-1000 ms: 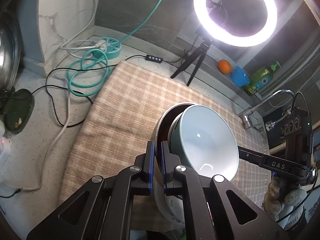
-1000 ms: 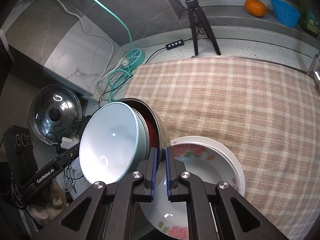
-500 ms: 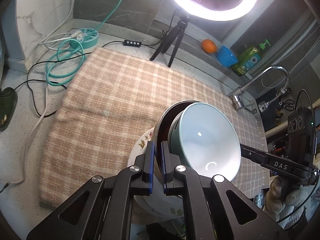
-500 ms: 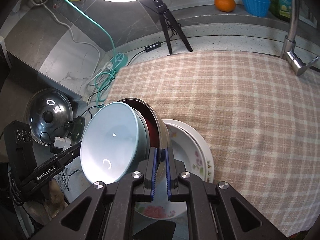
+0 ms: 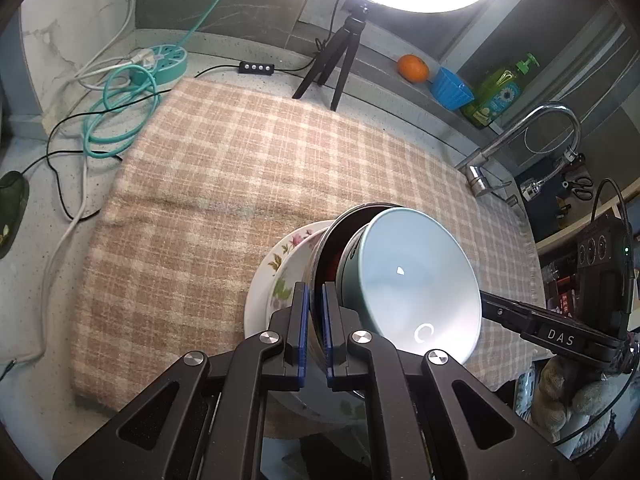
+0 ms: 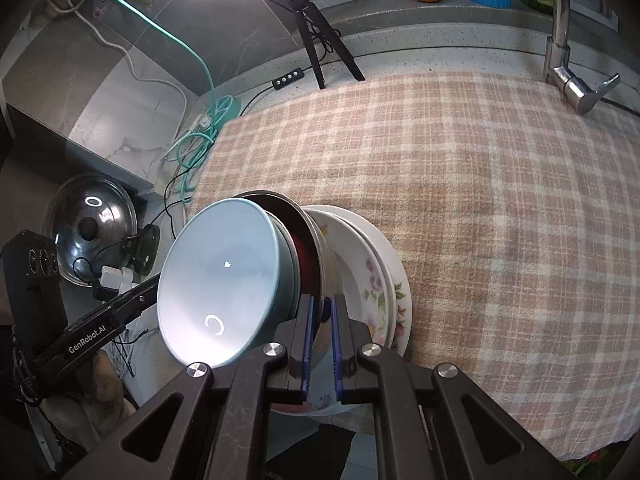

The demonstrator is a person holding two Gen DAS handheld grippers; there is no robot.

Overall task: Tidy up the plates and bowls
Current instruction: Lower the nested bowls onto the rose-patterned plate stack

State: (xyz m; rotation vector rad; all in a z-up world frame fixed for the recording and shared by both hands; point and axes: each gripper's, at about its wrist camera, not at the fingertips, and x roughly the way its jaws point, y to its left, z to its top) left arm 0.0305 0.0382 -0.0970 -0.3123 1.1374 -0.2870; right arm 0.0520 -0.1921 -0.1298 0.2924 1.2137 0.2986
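A pale blue bowl [image 5: 412, 280] [image 6: 224, 280] sits nested in a steel bowl [image 5: 326, 256] [image 6: 324, 264] with a dark red inside. Both grippers hold this stack by the steel rim, from opposite sides. My left gripper [image 5: 314, 320] is shut on the rim, and so is my right gripper [image 6: 320, 332]. Under the stack lie white floral plates [image 5: 276, 276] [image 6: 380, 288] on the checked cloth [image 5: 240, 168] [image 6: 480, 184], near its front edge. The stack looks tilted over the plates; contact with them is hidden.
A ring light on a tripod [image 5: 332, 68] [image 6: 316, 48] stands at the back. Cables and a teal power strip [image 5: 160, 60] lie at back left. A faucet [image 5: 520, 140] [image 6: 560, 60], an orange [image 5: 413, 68], a blue cup and a soap bottle are at back right. A pot lid [image 6: 92, 232] is off to the left.
Both grippers have moved with the bowl stack, still shut on its rim. The floral plates show more from under the stack, and the view has swung toward the faucet.
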